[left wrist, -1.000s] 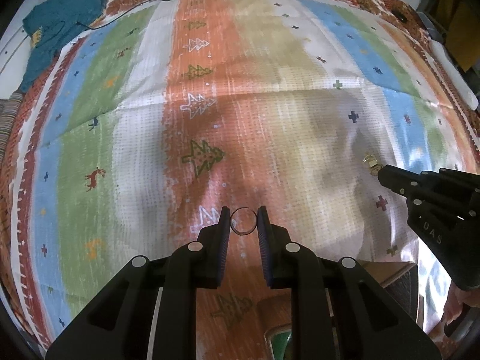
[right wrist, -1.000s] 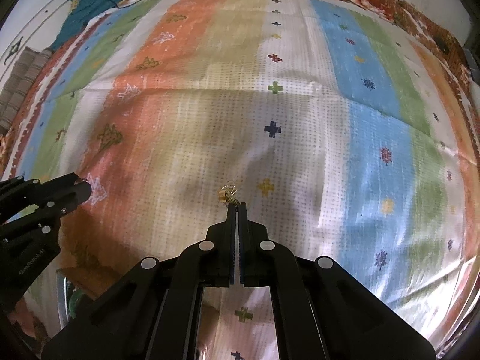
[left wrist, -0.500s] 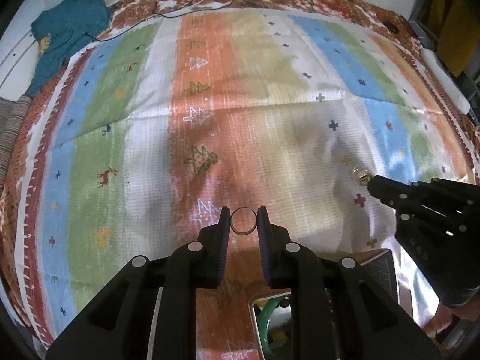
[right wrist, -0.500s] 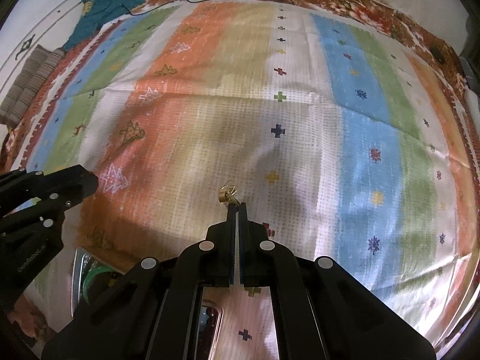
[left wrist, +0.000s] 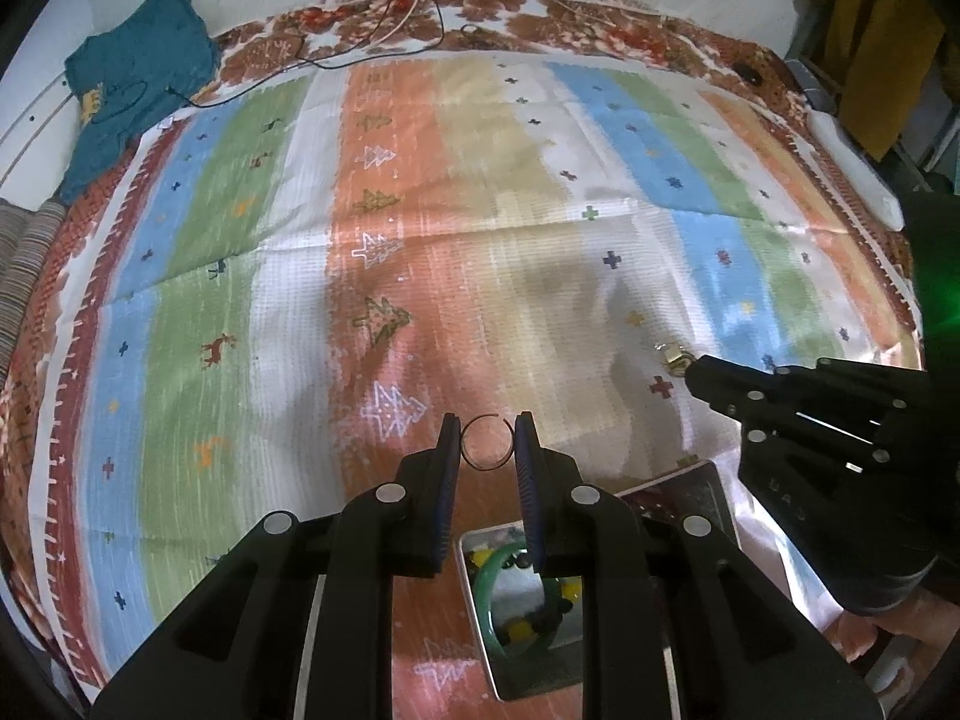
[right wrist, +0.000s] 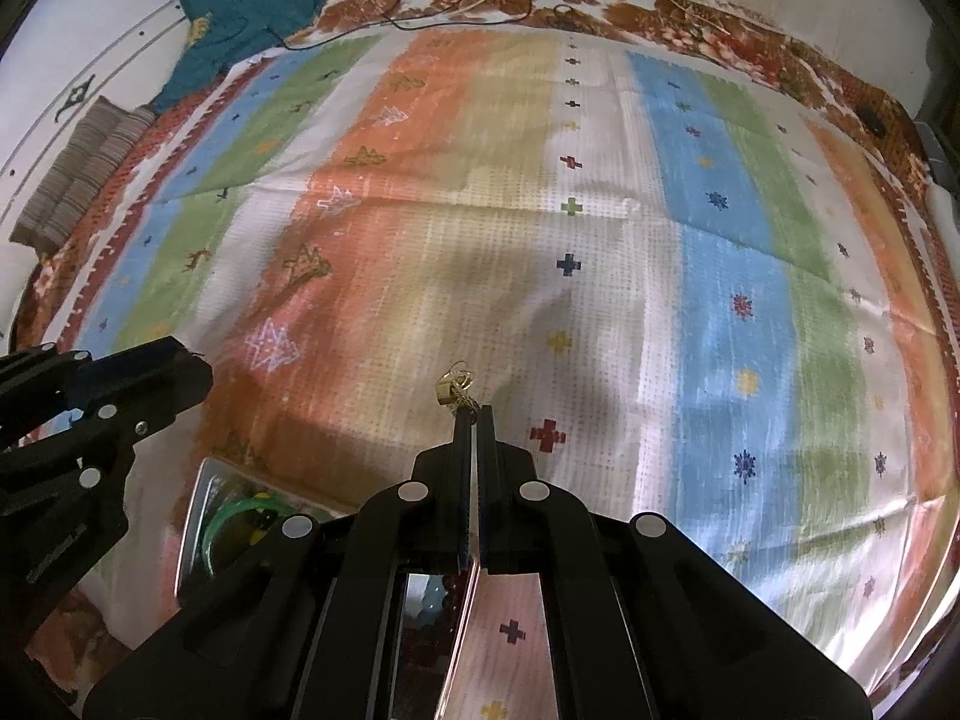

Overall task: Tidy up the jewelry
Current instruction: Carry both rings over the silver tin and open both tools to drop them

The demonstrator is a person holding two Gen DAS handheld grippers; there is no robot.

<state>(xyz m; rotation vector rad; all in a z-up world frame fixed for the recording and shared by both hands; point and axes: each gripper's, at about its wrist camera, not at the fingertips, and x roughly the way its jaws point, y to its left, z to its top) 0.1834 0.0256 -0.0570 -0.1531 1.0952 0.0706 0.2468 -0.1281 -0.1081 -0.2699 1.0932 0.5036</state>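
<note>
My left gripper point(left wrist: 487, 443) is shut on a thin metal ring point(left wrist: 487, 444), held upright between its fingertips above the striped cloth. My right gripper point(right wrist: 476, 417) is shut on a small gold earring point(right wrist: 451, 389) that sticks out past its tips; it also shows in the left wrist view point(left wrist: 673, 355). A metal tray point(left wrist: 480, 594) with a green bangle point(left wrist: 493, 576) and yellow and black beads lies below the left gripper. It shows in the right wrist view point(right wrist: 191, 534) too. A second shiny tray point(right wrist: 462, 618) with beads lies under the right gripper.
A striped, patterned cloth point(left wrist: 480, 240) covers the surface. A teal garment point(left wrist: 132, 72) lies at the far left corner, with cables point(left wrist: 384, 30) along the far edge. A folded striped cloth point(right wrist: 78, 174) lies at the left.
Both grippers have lifted and drawn back with their items still held. The trays have come into view below them.
</note>
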